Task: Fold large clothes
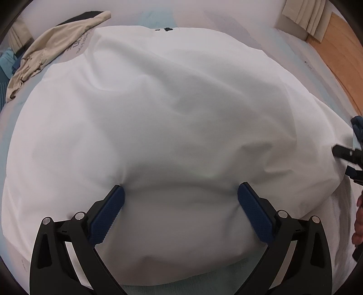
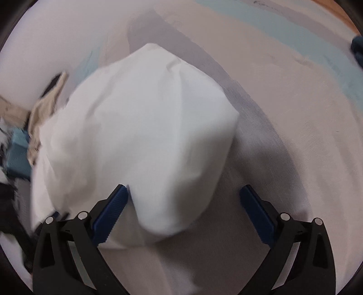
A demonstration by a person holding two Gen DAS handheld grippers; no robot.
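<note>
A large white garment (image 1: 172, 118) lies spread on the bed and fills the left wrist view; grey print shows at its far left. My left gripper (image 1: 181, 192) is open, its blue fingers wide apart with the garment's near edge bulging between them. In the right wrist view a corner of the white garment (image 2: 145, 127) hangs or lies between the fingers of my right gripper (image 2: 182, 192), which is open. The right gripper also shows at the right edge of the left wrist view (image 1: 350, 156), at the garment's right edge.
A beige garment (image 1: 45, 52) lies crumpled at the far left of the bed, over dark and blue clothes (image 1: 6, 61). The bed sheet (image 2: 283, 95) is pale with light blue patches. A wooden floor (image 1: 335, 45) and curtain (image 1: 301, 15) are at the far right.
</note>
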